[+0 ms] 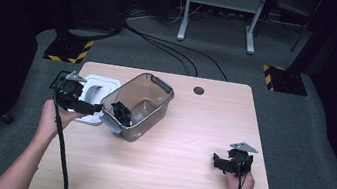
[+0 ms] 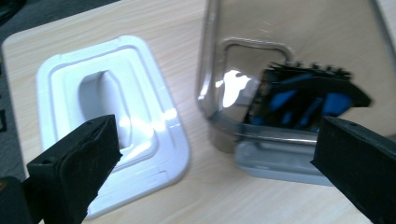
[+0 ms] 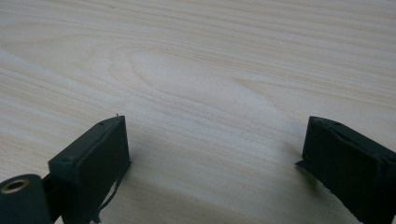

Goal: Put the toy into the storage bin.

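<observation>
Wide-spread, empty jaws of the left gripper face the tilted clear plastic container holding a black-and-blue part; a white rectangular lid lies beside. Probably next it must grasp the container's rim. The right gripper rests spread over the bare wooden table.

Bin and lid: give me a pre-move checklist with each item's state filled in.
1. Left claw open: ok, jaws spread wide with nothing between them.
2. Right claw open and free: ok, bare table between its jaws.
3. Lid off the bin: ok, it lies flat on the table beside the bin.
4. Bin upright: not ok, in the high view it is tipped, its open mouth turned up and away from the person.
5. Black and blue part inside the bin: ok, seen through the clear wall.
6. Whether the left claw touches the bin: cannot tell.
</observation>
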{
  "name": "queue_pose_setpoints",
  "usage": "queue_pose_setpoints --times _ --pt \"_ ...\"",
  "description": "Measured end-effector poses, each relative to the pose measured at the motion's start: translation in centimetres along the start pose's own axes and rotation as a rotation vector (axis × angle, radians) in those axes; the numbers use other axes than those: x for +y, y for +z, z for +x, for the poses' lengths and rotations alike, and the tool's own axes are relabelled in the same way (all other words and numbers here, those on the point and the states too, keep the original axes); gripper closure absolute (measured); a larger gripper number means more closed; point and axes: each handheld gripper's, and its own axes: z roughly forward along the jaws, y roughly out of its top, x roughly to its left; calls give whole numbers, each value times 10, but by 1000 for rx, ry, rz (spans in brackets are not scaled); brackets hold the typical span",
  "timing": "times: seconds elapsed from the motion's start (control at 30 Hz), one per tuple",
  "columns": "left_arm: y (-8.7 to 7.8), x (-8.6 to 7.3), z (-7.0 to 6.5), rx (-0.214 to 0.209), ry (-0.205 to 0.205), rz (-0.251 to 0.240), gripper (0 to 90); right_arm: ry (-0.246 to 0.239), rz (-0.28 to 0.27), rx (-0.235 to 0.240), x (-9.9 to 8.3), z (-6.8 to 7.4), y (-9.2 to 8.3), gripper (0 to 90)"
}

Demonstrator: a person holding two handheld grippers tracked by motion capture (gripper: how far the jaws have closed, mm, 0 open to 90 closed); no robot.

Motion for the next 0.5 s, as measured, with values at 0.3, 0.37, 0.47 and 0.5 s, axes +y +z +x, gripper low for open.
queue_pose_setpoints --times 0.3,0.37,0.47,0.5 --pt "20 -8 33 72 -114 -6 2 -4 1 -1 0 0 0 63" --pt "27 -10 43 92 -135 -1 4 -1 -1 1 0 0 0 63" --pt "38 -13 53 117 -179 1 6 -7 1 0 0 -1 0 63" --pt "43 -13 57 127 -193 12 7 -7 2 -1 0 -1 0 64"
